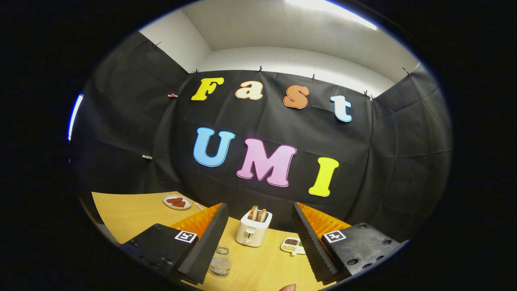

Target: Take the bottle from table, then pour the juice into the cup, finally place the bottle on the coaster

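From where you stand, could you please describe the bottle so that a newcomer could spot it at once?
On the wooden table, in front of the white toaster, the bottle stands upright beside the open claw's left finger. It alone is clear glass, squat and capless.

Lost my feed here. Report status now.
Gripper open, holding nothing. Clear bottle on table, just beside one finger. Toaster beyond, clear of the path.

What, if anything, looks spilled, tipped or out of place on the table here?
Nothing stands out. The toaster stands upright with two slices in it, the clear bottle is upright by the open gripper's left finger, and the plate and divided dish lie flat. No spill shows.
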Demonstrator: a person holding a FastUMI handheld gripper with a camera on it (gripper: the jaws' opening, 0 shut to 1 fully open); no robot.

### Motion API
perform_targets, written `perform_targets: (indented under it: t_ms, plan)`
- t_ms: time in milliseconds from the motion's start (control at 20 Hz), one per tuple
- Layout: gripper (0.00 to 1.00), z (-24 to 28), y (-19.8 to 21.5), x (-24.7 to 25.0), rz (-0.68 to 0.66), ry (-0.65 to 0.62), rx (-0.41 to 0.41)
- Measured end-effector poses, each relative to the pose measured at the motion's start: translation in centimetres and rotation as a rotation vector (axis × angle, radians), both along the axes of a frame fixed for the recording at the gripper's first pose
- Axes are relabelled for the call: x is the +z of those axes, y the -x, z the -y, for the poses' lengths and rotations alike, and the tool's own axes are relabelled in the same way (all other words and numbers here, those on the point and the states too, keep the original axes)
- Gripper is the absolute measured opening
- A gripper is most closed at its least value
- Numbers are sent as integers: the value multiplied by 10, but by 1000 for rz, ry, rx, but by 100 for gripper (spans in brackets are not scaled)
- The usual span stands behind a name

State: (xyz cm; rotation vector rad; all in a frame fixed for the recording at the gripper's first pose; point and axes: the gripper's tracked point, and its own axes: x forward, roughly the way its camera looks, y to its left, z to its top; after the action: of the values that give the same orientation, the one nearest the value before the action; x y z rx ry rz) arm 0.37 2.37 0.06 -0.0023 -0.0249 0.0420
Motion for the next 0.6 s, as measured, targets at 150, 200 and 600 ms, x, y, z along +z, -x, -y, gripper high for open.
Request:
perform_targets:
  t_ms: [150, 200, 600]
  plan:
    - [97, -8, -1, -14, -15, -20, 12]
    - [97, -11, -1, -21, -25, -29, 12]
    - [97, -56, 2, -123, -76, -128, 47]
